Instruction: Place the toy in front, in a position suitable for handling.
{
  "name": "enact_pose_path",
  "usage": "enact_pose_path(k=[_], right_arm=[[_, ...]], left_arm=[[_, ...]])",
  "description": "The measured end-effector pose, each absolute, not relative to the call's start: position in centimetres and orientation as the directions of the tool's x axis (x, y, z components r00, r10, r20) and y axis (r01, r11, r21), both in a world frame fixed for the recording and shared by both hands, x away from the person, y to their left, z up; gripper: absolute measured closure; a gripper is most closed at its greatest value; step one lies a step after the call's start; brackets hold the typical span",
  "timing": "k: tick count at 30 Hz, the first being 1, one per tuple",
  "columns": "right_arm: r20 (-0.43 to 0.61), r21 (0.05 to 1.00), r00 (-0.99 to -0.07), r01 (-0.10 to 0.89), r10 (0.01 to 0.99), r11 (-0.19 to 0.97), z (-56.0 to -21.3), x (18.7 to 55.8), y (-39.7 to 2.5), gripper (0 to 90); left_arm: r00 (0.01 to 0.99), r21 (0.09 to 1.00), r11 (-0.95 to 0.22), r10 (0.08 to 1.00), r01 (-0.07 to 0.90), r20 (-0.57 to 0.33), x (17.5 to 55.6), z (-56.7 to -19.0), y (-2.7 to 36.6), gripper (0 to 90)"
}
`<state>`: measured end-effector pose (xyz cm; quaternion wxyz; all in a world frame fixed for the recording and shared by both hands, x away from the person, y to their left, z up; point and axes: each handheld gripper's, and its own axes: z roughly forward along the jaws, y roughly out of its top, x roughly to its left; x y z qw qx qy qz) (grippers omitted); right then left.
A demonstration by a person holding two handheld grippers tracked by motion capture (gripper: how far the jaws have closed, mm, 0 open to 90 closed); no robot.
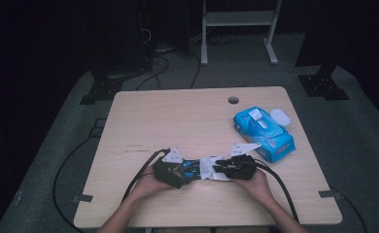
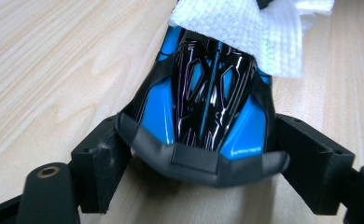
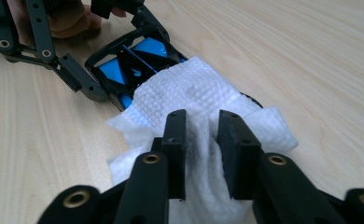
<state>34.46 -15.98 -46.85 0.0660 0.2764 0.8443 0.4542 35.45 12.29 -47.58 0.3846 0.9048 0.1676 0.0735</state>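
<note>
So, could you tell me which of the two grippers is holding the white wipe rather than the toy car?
The right gripper: its jaws pinch the white wipe draped over the car. The left gripper instead clamps the blue and black toy car by its sides.

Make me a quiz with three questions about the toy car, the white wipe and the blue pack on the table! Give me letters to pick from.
1. Where is the blue wipes pack?
A. on the table's right side, beyond the right gripper
B. under the toy car
C. on the floor

2. What colours is the toy car?
A. red and yellow
B. blue and black
C. all green

3. What is the right gripper doing?
A. hanging open in the air
B. pinching the white wipe that lies on the car
C. holding the pack

Answers:
1 A: the high view shows it on the table, far right.
2 B: the left gripper view shows its blue and black shell, held by the left gripper.
3 B: its fingers squeeze the wipe.
</note>
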Motion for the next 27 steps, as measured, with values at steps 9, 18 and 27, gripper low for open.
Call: enact_pose_path(k=[9, 18, 27], right_arm=[[0.081, 0.802, -0.851, 0.365, 0.519, 0.472, -46.7, 34.3, -15.9, 84.3], [0.062, 0.794, -0.841, 0.368, 0.538, 0.484, -46.6, 34.2, -16.7, 85.1], [0.093, 0.810, -0.853, 0.365, 0.514, 0.459, -46.5, 34.5, -15.9, 85.3]], left_arm=[[0.941, 0.710, -0.660, 0.338, 0.245, -0.010, 35.9, -47.5, 12.0, 21.2], [0.947, 0.701, -0.677, 0.321, 0.223, 0.009, 35.8, -47.5, 11.9, 23.6], [0.949, 0.702, -0.677, 0.316, 0.220, 0.007, 36.0, -47.6, 11.8, 23.8]])
